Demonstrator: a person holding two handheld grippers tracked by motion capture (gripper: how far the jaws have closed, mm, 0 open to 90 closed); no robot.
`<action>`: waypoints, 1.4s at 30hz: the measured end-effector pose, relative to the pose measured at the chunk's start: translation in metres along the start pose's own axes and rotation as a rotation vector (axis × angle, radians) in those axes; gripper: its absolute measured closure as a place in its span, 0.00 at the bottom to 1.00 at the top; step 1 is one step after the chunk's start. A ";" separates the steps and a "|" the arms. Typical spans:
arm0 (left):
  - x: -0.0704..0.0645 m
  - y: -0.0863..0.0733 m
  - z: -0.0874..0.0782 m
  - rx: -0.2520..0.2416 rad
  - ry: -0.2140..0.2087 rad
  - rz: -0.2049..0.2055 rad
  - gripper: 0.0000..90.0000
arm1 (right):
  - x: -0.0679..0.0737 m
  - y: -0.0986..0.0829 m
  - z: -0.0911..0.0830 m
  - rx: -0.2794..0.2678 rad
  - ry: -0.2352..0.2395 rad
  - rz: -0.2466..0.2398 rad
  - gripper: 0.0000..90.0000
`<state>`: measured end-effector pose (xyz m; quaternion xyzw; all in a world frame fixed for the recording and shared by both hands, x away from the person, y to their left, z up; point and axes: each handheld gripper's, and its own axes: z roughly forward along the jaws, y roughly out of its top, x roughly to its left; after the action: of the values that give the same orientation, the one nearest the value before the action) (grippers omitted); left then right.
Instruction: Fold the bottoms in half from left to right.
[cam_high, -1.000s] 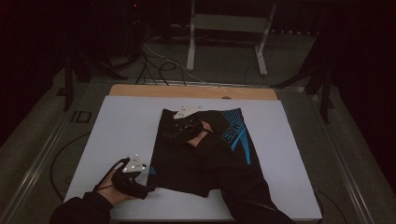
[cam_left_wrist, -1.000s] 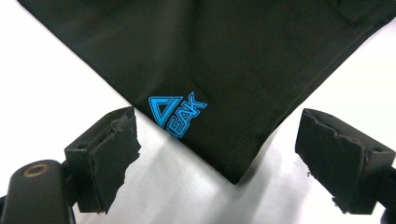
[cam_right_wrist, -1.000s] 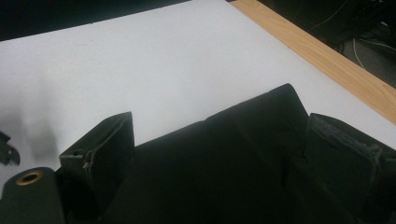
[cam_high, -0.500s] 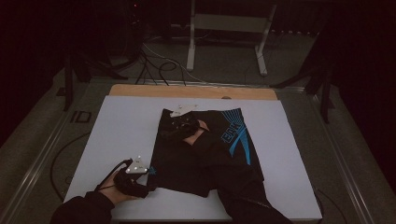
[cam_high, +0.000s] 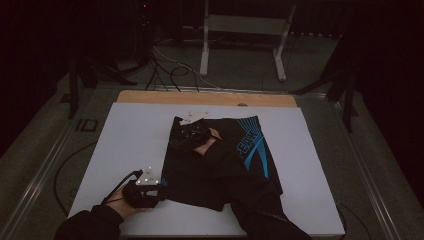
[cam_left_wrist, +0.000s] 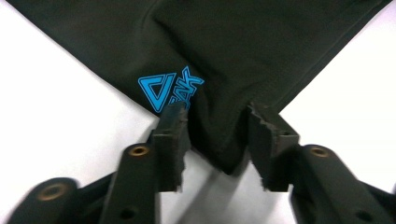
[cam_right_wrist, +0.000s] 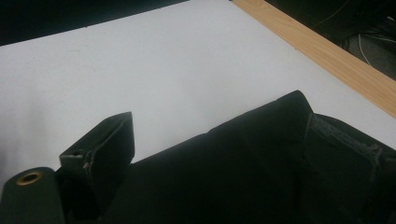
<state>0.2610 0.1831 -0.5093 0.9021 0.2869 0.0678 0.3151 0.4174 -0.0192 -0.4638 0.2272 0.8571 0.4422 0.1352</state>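
Jaws of the left gripper (cam_left_wrist: 218, 140) parted, straddling a corner of the black shorts (cam_left_wrist: 261, 51), cloth between them but not pinched; blue logo (cam_left_wrist: 170, 88) just beyond the left jaw. Jaws of the right gripper (cam_right_wrist: 219, 186) set at the far edge of the shorts, one jaw bare on the left, the other buried under dark cloth; clenched or released, cannot tell. Left gripper (cam_high: 146, 189) low at the near left corner of the shorts (cam_high: 220, 160), held by a hand with a dark sleeve coming in from the bottom edge. Right gripper (cam_high: 192, 132) reached far forward over the garment, forearm stretched across the cloth from the bottom of the high view. Shorts spread flat mid-table on the white table (cam_high: 125, 140), blue striped print (cam_high: 255, 145) along the right side. Left gripper view: stitched hem and logo close up, too small to read from above. Right gripper view: wooden edge (cam_right_wrist: 327, 56) of the table beyond the white top, folded waistband close by. High view: whole layout, cables on the floor beyond. Count: one pair of shorts, two grippers, one table.
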 end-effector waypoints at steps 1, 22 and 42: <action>-0.001 0.000 0.000 -0.003 -0.004 0.004 0.72 | 0.000 0.000 0.000 -0.002 0.002 0.001 0.10; -0.009 0.015 -0.009 -0.033 0.033 0.011 0.96 | -0.003 0.003 0.012 0.002 0.000 0.034 0.11; -0.009 0.016 -0.011 -0.051 0.039 0.003 0.96 | -0.015 0.013 0.043 0.014 -0.057 0.108 0.14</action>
<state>0.2578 0.1740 -0.4901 0.8926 0.2900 0.0930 0.3324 0.4528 0.0102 -0.4773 0.2867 0.8424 0.4362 0.1339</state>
